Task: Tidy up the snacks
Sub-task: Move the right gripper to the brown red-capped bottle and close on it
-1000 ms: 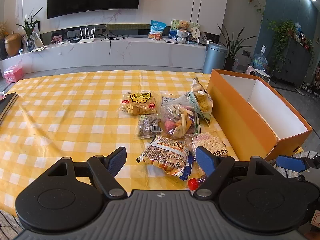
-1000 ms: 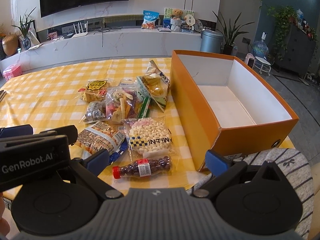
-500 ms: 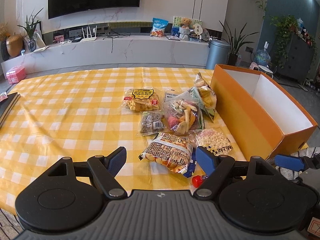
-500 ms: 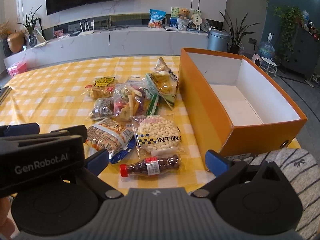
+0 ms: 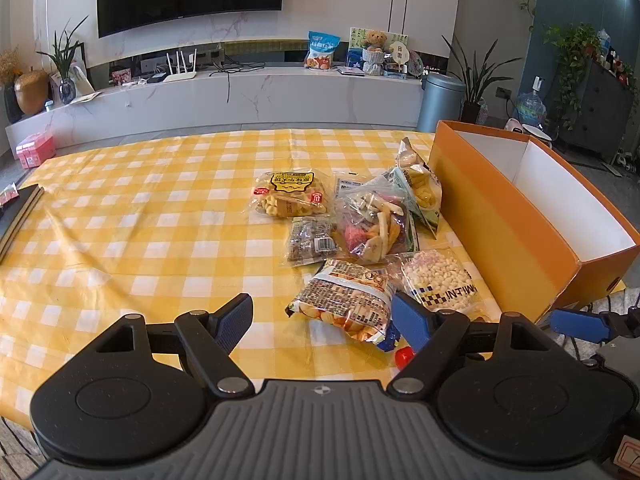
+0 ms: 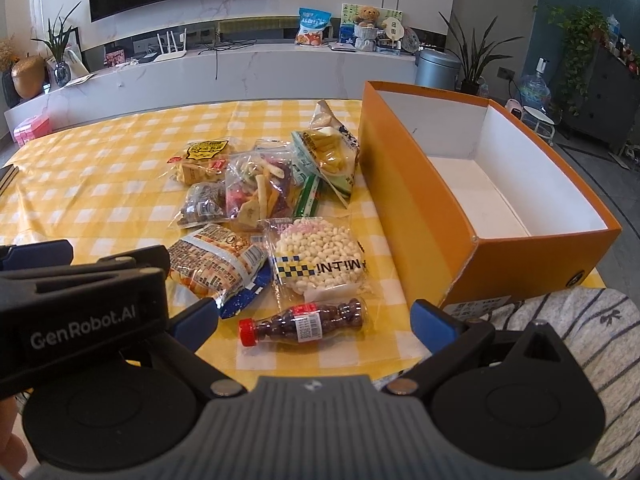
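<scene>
Several snack packs lie in a pile on the yellow checked table (image 5: 140,240), beside an open, empty orange box (image 6: 420,184) (image 5: 500,216). My left gripper (image 5: 322,320) is open and empty, just before a brown-patterned snack bag (image 5: 348,300) (image 6: 212,264). My right gripper (image 6: 316,324) is open and empty, with a small red-capped bottle of dark candies (image 6: 304,322) lying between its fingers' line. A clear bag of white puffs (image 6: 320,256) (image 5: 436,276) lies beyond the bottle. A yellow-label bag (image 5: 290,196) and a mixed dried-fruit bag (image 5: 372,224) lie farther back.
The left gripper's body (image 6: 80,296) fills the lower left of the right wrist view. A dark book (image 5: 16,216) lies at the table's left edge. A striped grey cloth (image 6: 560,320) is at the near right, below the box. A white TV bench (image 5: 240,96) stands behind the table.
Both grippers have drawn back and risen slightly, so the snacks and box sit a little farther off in both views. Both jaws stay open. Nothing on the table has moved.
</scene>
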The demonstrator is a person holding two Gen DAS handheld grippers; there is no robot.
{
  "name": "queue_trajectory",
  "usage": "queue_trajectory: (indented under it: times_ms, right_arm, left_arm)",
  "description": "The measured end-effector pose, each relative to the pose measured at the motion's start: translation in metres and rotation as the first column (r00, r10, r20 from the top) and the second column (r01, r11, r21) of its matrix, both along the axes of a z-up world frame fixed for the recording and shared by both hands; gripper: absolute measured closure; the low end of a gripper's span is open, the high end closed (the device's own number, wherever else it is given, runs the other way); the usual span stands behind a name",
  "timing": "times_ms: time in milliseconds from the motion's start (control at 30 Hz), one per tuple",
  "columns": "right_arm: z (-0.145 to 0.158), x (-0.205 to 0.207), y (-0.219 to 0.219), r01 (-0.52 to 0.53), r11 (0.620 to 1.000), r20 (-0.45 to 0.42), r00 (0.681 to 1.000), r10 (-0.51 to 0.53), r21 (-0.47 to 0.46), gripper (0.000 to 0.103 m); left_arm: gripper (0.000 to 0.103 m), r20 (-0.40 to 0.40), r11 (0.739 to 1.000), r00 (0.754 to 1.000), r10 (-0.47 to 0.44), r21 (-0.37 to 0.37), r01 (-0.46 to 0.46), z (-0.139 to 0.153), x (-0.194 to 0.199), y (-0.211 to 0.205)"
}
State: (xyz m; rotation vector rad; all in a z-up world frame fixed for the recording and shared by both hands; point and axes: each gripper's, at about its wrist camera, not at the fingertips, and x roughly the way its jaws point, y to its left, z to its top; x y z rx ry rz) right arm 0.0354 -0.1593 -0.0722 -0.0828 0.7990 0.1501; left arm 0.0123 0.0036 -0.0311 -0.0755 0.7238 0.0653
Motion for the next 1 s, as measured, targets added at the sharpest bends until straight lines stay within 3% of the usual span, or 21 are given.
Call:
queue_trajectory:
  times_ms: [133,233,267,300,367,533,700,900,1000]
  right_arm:
    - [-0.004,0.0,0.001,-0.061,0.997,0.023,0.998,0.06,0.05,0.003]
    - [-0.013,0.0,0.004,-0.118,0.993,0.052,0.992,0.117,0.027,0.003]
    - [-0.017,0.001,0.006,-0.14,0.99,0.054,0.989,0.139,0.018,0.006]
    - [-0.021,0.003,0.009,-0.16,0.987,0.049,0.986,0.159,0.009,0.018]
    - [-0.03,0.012,0.013,-0.175,0.984,0.004,0.984,0.176,-0.009,0.032]
    - [-0.048,0.03,0.012,-0.122,0.992,-0.065,0.99,0.121,-0.011,0.03]
    - [-0.052,0.04,0.004,-0.081,0.995,-0.102,0.991,0.087,0.058,0.027]
    - [-0.053,0.021,-0.01,0.026,0.987,-0.073,0.997,-0.015,0.157,0.027]
    - [-0.053,0.019,0.004,0.043,0.994,-0.063,0.997,-0.037,0.097,0.027]
  left_arm:
    - [0.01,0.018,0.999,1.0,0.013,0.034,-0.014,0.001,0.001,0.005]
    - [0.01,0.016,0.999,0.999,0.047,0.019,-0.048,-0.001,0.004,0.017]
    - [0.01,0.009,0.999,0.999,0.053,0.006,-0.053,-0.003,0.006,0.022]
    - [0.01,0.001,0.999,0.999,0.054,-0.007,-0.054,-0.005,0.008,0.026]
    - [0.01,-0.013,0.998,0.998,0.057,-0.017,-0.057,-0.01,0.012,0.032]
    - [0.01,-0.032,0.998,0.998,0.053,-0.014,-0.054,-0.023,0.018,0.037]
    - [0.01,-0.053,1.0,0.998,0.026,-0.009,-0.027,-0.034,0.021,0.033]
    - [0.01,-0.091,0.999,0.995,0.032,-0.036,-0.036,-0.041,0.024,0.038]
    - [0.01,-0.1,0.997,0.994,0.052,-0.053,-0.058,-0.041,0.025,0.042]
